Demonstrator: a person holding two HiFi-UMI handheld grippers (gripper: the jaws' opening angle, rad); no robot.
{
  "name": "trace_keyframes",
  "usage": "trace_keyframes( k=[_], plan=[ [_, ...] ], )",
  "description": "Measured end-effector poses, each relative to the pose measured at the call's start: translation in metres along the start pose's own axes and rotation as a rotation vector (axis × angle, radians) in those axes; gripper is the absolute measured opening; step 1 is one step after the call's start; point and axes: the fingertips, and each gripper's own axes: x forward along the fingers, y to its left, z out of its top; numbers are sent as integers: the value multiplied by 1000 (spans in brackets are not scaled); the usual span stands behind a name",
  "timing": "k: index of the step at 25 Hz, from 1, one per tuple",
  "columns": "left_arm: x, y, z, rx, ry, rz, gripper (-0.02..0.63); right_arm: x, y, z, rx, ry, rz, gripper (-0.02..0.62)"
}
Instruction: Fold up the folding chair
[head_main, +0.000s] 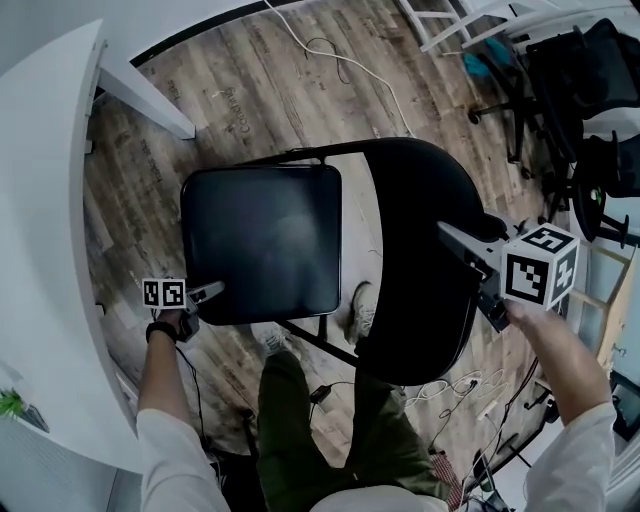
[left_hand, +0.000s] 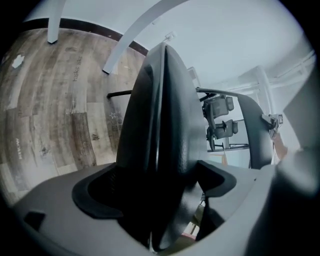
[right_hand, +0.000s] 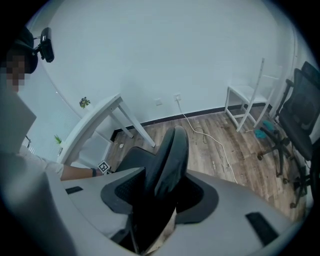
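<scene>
Plainly, the left tool (head_main: 205, 292) is clamped on the seat's (head_main: 262, 240) front edge; the right tool (head_main: 455, 240) grips the backrest's (head_main: 420, 190) top; the chair (head_main: 410, 330) stands on the wooden floor (head_main: 250, 100), beside a white table (head_main: 45, 200).

Head view: above the folding chair (head_main: 262, 240), facing steeply down, whole chair in frame. Left gripper view: hard against the seat (left_hand: 160, 130) edge, looking across toward the backrest (left_hand: 257, 135). Right gripper view: close on the backrest top, facing down over the seat. All share chair and wood floor (head_main: 280, 90).
</scene>
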Motion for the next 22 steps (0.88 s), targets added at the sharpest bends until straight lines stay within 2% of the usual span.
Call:
trace_keyframes(
  k=[6, 11, 22],
  plan=[
    [-1, -6, -1, 5, -8, 22, 492, -2, -3, 1, 23, 11, -3, 186],
    [0, -17, 0, 27, 18, 34, 488, -6, -7, 0, 39, 13, -13, 181],
    [-12, -90, -9, 27, 40, 29, 433, -48, -19, 4, 80, 22, 12, 166]
  ],
)
